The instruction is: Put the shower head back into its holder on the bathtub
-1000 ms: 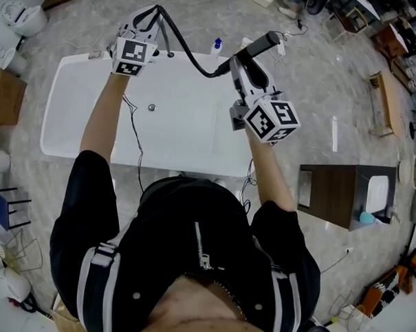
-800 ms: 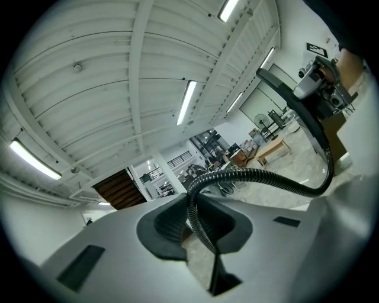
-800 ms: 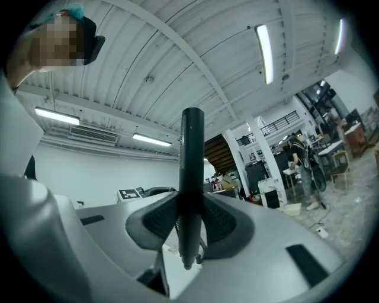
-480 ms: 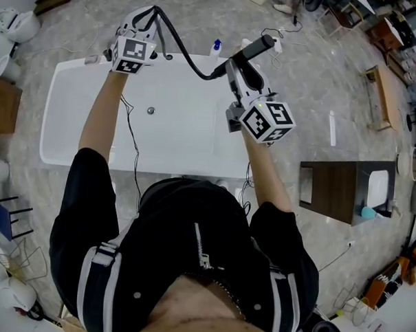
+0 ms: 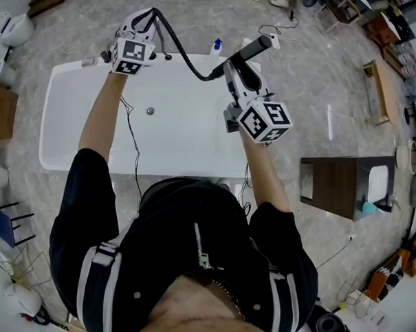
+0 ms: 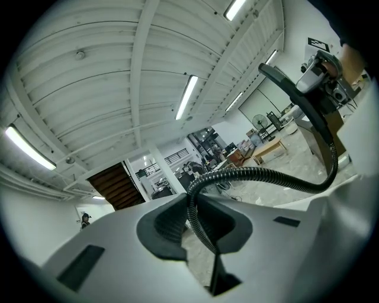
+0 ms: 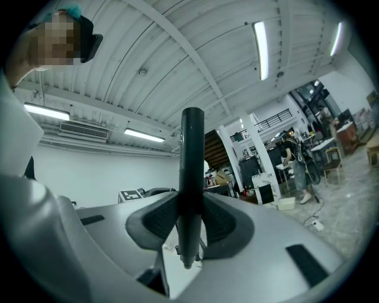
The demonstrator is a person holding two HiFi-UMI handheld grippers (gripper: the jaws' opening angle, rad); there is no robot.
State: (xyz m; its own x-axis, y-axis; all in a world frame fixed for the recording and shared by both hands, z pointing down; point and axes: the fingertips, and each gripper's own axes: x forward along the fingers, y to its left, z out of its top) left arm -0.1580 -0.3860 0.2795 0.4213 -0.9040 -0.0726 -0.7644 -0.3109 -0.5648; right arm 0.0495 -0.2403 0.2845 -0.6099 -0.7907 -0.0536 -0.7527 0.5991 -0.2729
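A black shower head (image 5: pixel 258 46) sticks out past the white bathtub's (image 5: pixel 64 159) far right corner. My right gripper (image 5: pixel 239 61) is shut on its handle (image 7: pixel 191 171), which stands upright between the pads. A black ribbed hose (image 5: pixel 188 58) curves from it to my left gripper (image 5: pixel 147 20), which is over the tub's far rim. In the left gripper view the left gripper (image 6: pixel 198 222) is shut on the hose (image 6: pixel 254 173), which arcs to the right up to the shower head (image 6: pixel 283 80). No holder can be made out on the tub.
The tub's drain (image 5: pixel 150 110) lies in its floor. A blue-capped bottle (image 5: pixel 217 45) stands just beyond the far rim. A dark wooden cabinet (image 5: pixel 334 191) is on the floor at the right. Thin cables trail over the tub's near side and on the stone floor.
Both grippers have sunk a little and drifted toward the tub's far rim, carrying the hose and the shower head with them. Neither grip has changed.
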